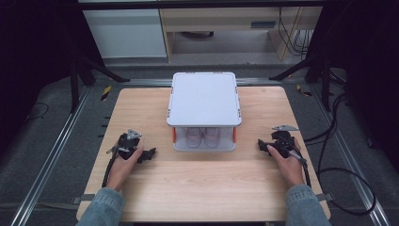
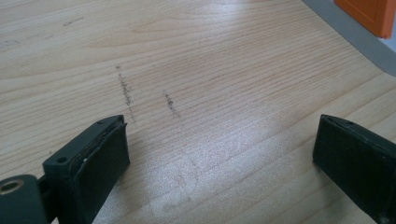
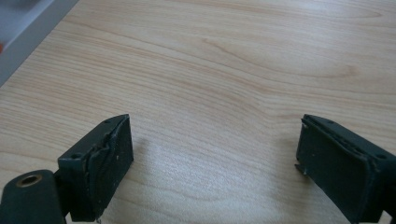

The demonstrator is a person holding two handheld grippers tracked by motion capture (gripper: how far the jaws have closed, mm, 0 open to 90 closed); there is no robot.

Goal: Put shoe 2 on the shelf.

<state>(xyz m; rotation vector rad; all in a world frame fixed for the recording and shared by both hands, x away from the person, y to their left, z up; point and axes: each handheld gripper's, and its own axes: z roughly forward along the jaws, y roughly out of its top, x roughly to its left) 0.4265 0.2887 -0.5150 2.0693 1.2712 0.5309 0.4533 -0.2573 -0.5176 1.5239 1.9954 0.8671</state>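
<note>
Across the middle of the light wooden desk [image 1: 202, 179], in the high view, sits a storage box [image 1: 203, 113] with a flat grey-white lid, clear walls and orange latches on its two front corners; through the front wall two pale, rounded shapes show side by side, too blurred to name. On each side of the box, near its front corners but apart from it, a hand rests on the desk with a black gripper: the left gripper [image 1: 147, 154] lies at the box's left with its tips turned toward the box, and the right gripper [image 1: 261, 145] lies at the box's right, likewise turned inward. Blue denim sleeves come in from the bottom edge, and a dark cable runs back from each gripper. From the left gripper view, its two black fingers [image 2: 100, 158] stand wide apart over bare wood, released, with nothing between them; faint dark scuff marks [image 2: 125, 91] cross the grain ahead, and the box's grey base edge with an orange latch [image 2: 371, 14] shows in the top right corner. From the right gripper view, its fingers [image 3: 109, 161] are likewise spread and holding nothing, low over plain wood, with the grey edge of the box at the top left corner.
</note>
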